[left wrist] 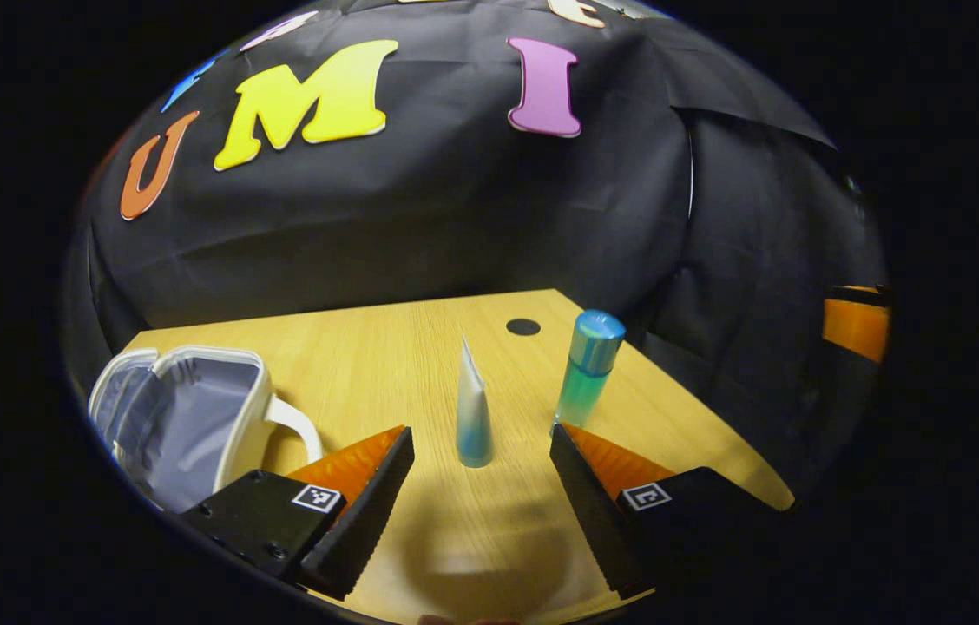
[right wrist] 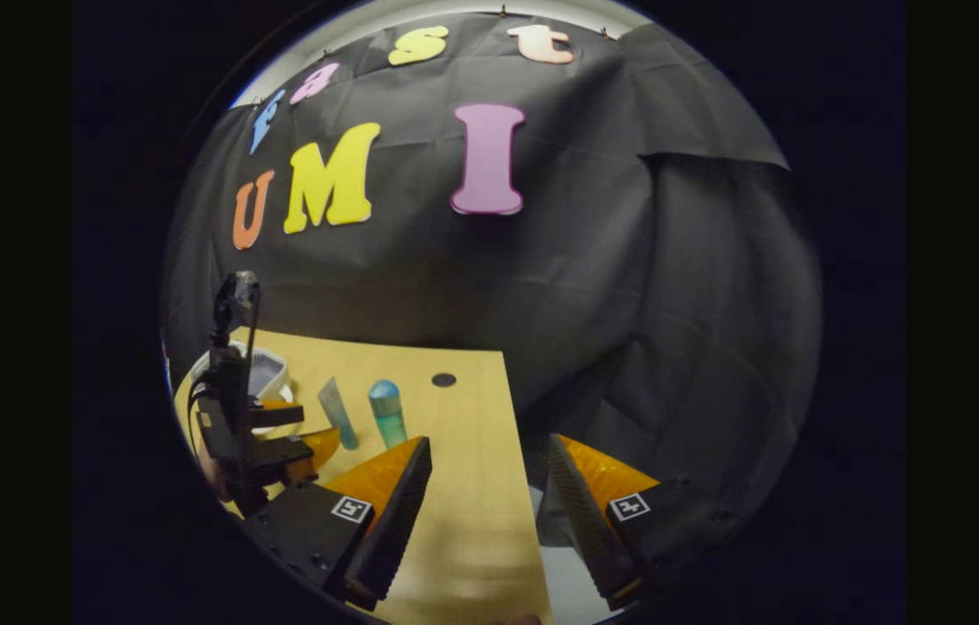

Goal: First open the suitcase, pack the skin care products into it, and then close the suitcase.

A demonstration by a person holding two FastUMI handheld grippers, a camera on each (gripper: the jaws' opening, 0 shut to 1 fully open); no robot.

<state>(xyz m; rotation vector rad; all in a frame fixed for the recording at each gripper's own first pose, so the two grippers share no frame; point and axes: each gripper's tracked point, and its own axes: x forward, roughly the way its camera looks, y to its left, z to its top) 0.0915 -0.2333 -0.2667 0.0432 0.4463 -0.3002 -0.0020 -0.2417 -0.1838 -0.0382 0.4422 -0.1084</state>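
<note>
- Judging progress, I'd say step one is done: the suitcase (left wrist: 186, 417) lies open, its grey lining bare, off to the outside of my left claw's (left wrist: 479, 495) left finger.
- Packing hasn't begun. The tube (left wrist: 473, 417) stands just ahead between the left claw's spread fingers, untouched; the bottle (left wrist: 589, 369) stands by the right finger's tip.
- My right claw (right wrist: 485, 499) is spread wide too, holding nothing, at the table's (right wrist: 463, 521) edge.
- The right gripper view adds the left claw seen from outside, beside the tube and bottle.
</note>
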